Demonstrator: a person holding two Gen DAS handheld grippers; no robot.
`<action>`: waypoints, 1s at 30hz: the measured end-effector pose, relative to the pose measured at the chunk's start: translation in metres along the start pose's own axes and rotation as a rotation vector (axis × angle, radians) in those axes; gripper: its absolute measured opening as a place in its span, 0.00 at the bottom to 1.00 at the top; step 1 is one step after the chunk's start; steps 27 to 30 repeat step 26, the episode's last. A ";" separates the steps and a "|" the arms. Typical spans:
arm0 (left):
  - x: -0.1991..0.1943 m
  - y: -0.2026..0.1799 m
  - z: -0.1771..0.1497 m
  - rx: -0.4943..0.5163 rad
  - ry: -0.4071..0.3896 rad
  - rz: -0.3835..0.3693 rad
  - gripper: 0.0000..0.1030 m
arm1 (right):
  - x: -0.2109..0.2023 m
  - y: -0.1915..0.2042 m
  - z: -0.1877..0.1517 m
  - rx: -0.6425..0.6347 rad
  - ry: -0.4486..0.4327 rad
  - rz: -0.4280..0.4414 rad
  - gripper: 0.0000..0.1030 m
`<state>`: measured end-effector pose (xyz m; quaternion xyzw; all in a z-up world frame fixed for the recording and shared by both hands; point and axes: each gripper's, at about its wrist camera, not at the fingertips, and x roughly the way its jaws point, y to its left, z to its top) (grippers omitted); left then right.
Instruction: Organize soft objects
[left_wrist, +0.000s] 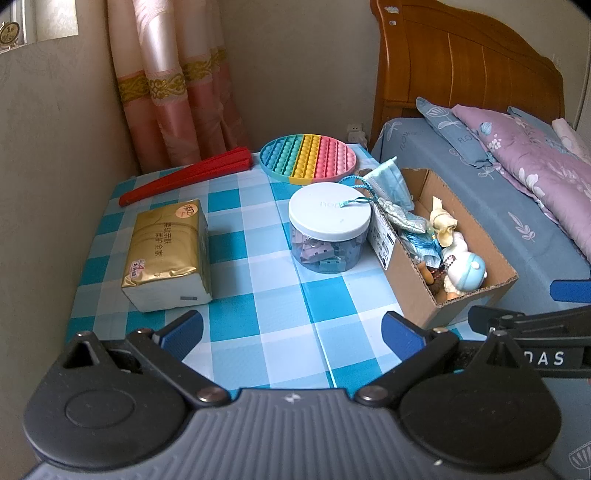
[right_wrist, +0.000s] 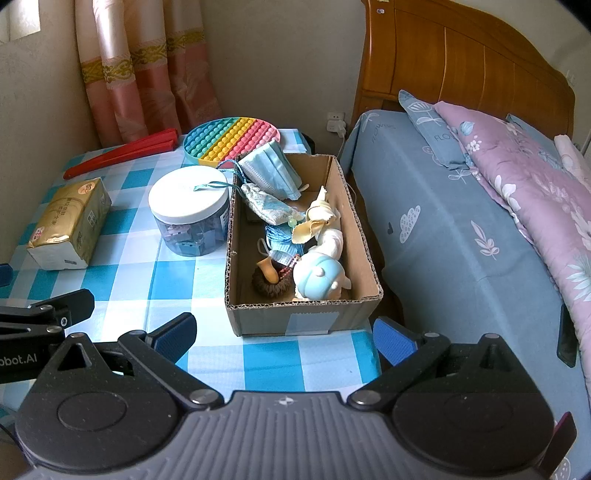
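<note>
Several soft things already lie heaped in the cardboard box (right_wrist: 364, 236), which I take as my landmark: a blue face mask (right_wrist: 271, 170) propped at its far end, a patterned cloth pouch (right_wrist: 269, 208) just nearer, and a small doll with a blue cap (right_wrist: 319, 277) at the near end beside a brown ring of fuzzy stuff. The box's long axis runs away from me, near end toward my claws, far end toward the rainbow bubble mat (right_wrist: 231, 142).

Left of the box, touching or nearly touching its wall, stands a jar with a white lid (right_wrist: 188, 197). Further left, well apart from the box, the gold tissue pack (left_wrist: 168, 254) lies on the checked bench (left_wrist: 258, 306), its long axis also running away from me. I judge it the likeliest soft thing left to sort, though that is a guess.

My left claw (left_wrist: 291, 332) hangs wide and empty, low over the near edge of the bench, and the tissue pack lies ahead and to its left. My right claw (right_wrist: 282, 336) is equally wide and empty, facing the near end of the box. So my left is the nearer to the pack, and it would have to carry rightward past the jar.
</note>
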<state>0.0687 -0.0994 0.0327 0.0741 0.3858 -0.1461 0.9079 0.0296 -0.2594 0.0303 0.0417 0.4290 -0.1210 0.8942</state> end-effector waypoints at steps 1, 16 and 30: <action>0.000 0.001 0.000 0.001 -0.001 0.000 0.99 | 0.000 0.000 0.000 0.000 -0.001 0.000 1.00; 0.000 0.000 0.000 -0.005 0.002 -0.001 0.99 | -0.001 0.000 0.000 0.000 -0.001 -0.001 1.00; 0.000 0.000 0.000 -0.007 0.003 -0.002 0.99 | -0.001 0.001 0.000 0.000 -0.003 -0.004 1.00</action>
